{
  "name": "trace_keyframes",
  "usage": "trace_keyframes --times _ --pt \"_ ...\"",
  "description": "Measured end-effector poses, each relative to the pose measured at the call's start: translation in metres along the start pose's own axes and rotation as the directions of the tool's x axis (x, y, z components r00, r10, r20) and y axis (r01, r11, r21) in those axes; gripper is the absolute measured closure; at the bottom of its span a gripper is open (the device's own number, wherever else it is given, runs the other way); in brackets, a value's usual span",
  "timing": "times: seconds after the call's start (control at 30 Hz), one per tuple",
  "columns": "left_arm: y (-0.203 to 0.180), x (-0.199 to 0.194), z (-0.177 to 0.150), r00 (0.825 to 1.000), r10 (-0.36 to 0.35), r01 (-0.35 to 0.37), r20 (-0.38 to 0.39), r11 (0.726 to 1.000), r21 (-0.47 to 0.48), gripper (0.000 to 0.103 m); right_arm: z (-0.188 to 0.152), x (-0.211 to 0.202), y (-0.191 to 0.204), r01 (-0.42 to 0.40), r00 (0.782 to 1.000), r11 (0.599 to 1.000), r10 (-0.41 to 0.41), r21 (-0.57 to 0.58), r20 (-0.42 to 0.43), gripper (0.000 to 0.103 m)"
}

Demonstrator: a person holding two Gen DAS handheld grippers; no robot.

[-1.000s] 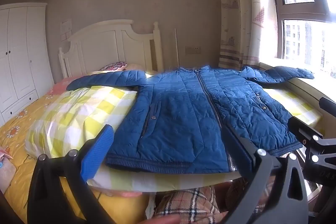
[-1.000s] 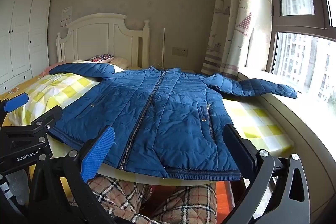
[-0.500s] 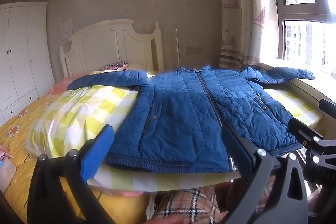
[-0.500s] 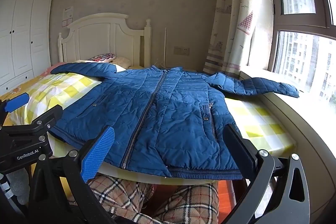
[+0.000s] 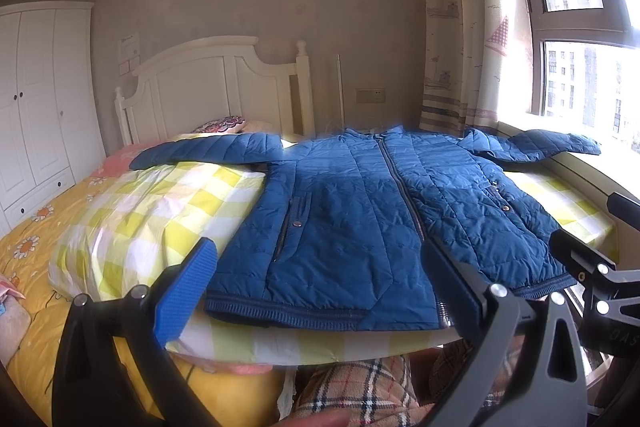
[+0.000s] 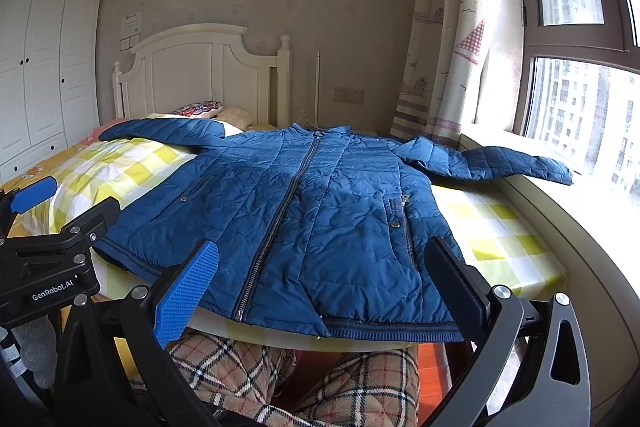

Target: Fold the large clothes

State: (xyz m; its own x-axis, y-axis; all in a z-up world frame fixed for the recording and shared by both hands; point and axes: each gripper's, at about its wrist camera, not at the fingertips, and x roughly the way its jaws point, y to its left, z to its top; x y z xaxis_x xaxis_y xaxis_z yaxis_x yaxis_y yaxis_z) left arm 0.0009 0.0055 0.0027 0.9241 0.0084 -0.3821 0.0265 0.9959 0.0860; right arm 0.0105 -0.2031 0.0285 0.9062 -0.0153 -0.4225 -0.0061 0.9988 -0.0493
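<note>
A blue quilted jacket [image 5: 360, 211] lies flat and zipped, front up, on a yellow-checked board [image 5: 320, 339], sleeves spread out to both sides. It also shows in the right wrist view [image 6: 320, 211]. My left gripper [image 5: 320, 283] is open and empty, held just short of the jacket's hem. My right gripper [image 6: 320, 279] is open and empty, near the hem at the zip's right. The left gripper's body [image 6: 52, 259] shows at the left of the right wrist view.
A bed with a yellow flowered sheet [image 5: 36, 227] and white headboard [image 5: 208, 87] lies to the left. A window sill [image 6: 592, 211] and curtain [image 6: 448, 27] are to the right. A white wardrobe [image 5: 36, 99] stands far left. Plaid-trousered legs [image 6: 304, 379] are below.
Both views have drifted very slightly; the jacket sits a touch lower and closer. Both grippers stay open and nothing has been taken hold of.
</note>
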Motion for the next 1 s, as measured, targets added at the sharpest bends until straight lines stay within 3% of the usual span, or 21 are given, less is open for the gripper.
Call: trace_keyframes --times 1.0 --pt "0.0033 -0.0009 0.0008 1.0 0.0 0.0 -0.003 1.0 -0.006 0.002 -0.0013 0.0029 -0.0026 -0.023 1.0 1.0 0.024 0.011 -0.012 0.004"
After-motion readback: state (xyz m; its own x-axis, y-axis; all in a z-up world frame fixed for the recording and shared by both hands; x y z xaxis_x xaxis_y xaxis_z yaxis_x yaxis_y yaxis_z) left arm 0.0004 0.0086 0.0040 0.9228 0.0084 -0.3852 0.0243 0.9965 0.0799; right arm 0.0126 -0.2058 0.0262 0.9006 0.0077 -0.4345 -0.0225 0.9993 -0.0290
